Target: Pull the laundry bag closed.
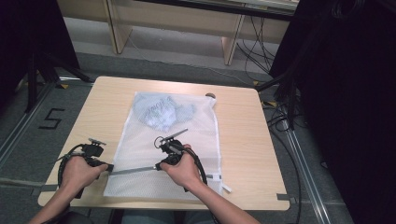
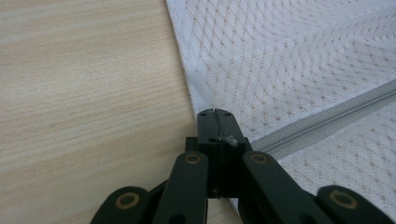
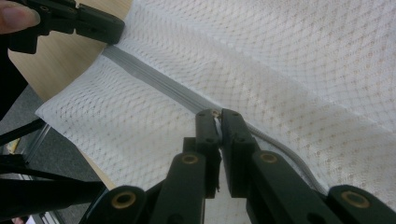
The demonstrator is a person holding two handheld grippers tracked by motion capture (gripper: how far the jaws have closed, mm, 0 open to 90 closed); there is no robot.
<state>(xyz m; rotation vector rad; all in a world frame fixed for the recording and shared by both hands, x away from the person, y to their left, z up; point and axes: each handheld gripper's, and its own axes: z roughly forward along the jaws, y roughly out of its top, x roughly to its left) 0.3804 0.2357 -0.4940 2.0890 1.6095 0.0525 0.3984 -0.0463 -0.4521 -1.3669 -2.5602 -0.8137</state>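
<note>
A white mesh bag lies flat on the wooden table, with a pale blue garment inside its far end. A grey zipper runs across the near end. My left gripper is shut on the bag's left edge, where the zipper ends; its jaws are pressed together on the fabric. To its right, my right gripper is shut on the zipper pull partway along the zipper. The left gripper shows at the upper left of the right gripper view.
The bag's near edge lies close to the table's front edge. A white strap sticks out at the bag's near right corner. A small round object sits at the far edge. Cables and dark stands surround the table.
</note>
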